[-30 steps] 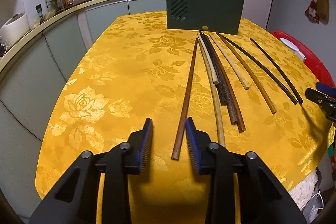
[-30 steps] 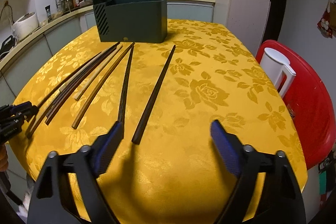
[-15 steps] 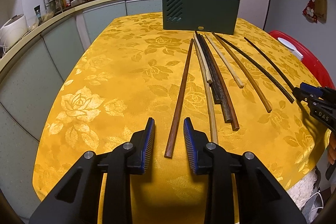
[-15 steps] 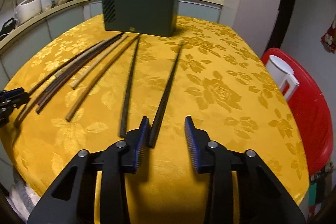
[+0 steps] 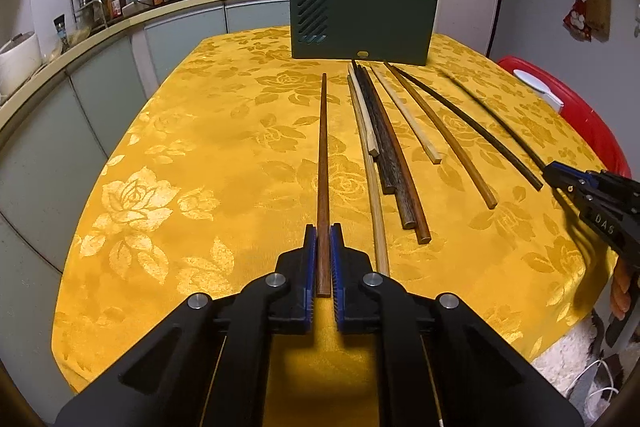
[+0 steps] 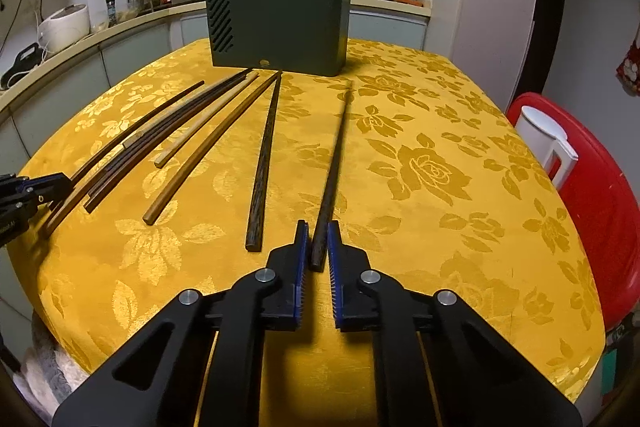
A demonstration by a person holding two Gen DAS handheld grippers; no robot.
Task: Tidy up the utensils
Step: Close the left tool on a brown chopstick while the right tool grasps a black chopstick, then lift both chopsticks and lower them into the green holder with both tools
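Observation:
Several chopsticks lie side by side on the yellow flowered tablecloth (image 5: 180,187), pointing at a dark green utensil holder (image 5: 360,27) at the table's far end. My left gripper (image 5: 323,227) is closing, its blue pads pressed on the near end of the leftmost, reddish-brown chopstick (image 5: 323,147). My right gripper (image 6: 318,227) is closing too, pads pressed on the near end of the rightmost, black chopstick (image 6: 336,155). Both chopsticks still rest on the cloth. Each gripper shows at the edge of the other's view: the right gripper (image 5: 554,173), the left gripper (image 6: 64,183).
Between the two held sticks lie several more chopsticks (image 6: 200,131) of light, brown and dark wood. A red stool (image 6: 592,195) with a white jug (image 6: 548,139) stands beyond the table's right edge. A kitchen counter (image 5: 80,47) runs along the left.
Both grippers went from open to closed, each around the near end of a chopstick. The right one had stood wide open. Neither hand has shifted much.

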